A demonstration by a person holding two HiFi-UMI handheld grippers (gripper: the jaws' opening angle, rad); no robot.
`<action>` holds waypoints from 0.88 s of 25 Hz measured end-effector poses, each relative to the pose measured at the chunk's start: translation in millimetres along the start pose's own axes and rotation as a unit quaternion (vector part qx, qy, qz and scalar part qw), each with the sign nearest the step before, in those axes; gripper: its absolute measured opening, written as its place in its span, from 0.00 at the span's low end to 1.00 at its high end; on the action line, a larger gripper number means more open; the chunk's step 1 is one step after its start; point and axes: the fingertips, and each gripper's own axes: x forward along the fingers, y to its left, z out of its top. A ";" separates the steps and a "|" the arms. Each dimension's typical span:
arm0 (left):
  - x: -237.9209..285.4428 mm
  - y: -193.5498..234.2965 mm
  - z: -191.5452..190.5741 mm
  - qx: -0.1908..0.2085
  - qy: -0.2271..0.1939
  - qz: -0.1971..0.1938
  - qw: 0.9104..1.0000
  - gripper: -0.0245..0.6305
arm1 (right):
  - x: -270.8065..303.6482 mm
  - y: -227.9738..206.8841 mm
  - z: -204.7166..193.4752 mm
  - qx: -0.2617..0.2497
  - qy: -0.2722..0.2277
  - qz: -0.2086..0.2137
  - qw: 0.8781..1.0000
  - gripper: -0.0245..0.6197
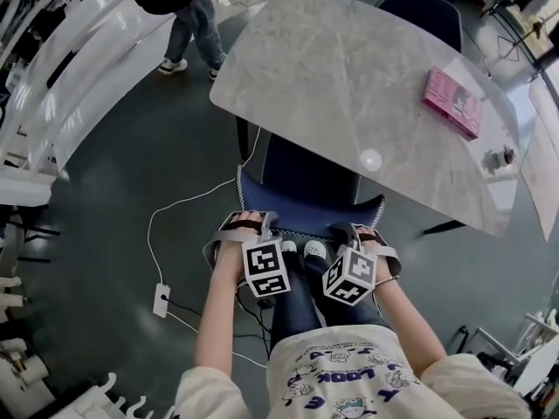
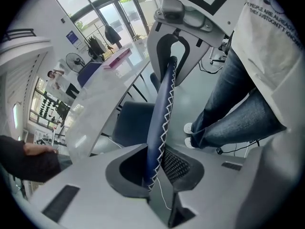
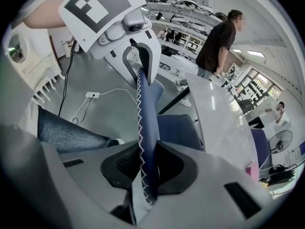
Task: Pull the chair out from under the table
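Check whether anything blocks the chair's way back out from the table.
The person's own legs stand right behind the chair. A white cable trails on the floor by its left side and might catch. Nothing else visible.

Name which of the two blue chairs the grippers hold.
The near dark-blue chair with white zigzag stitching, on the person's side of the marble table; left gripper and right gripper clamp its backrest. The other blue chair stands beyond the table.

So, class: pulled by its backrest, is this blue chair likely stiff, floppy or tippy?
Probably stiff: the chair shows no sag in its backrest edge between the left gripper and right gripper, both clamped on it. Pulled from that high edge, it may tip back before sliding. Padded cover likely resists slipping.
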 end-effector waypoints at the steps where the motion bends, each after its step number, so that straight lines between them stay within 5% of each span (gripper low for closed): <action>1: -1.8 -3.8 -0.5 -0.003 0.001 0.001 1.000 0.18 | -1.4 3.5 -0.3 -0.002 -0.001 0.001 1.000 0.16; 22: -56.0 -146.5 -35.0 -0.026 0.010 -0.003 1.000 0.18 | -37.2 146.1 -4.4 -0.032 -0.002 0.022 0.999 0.16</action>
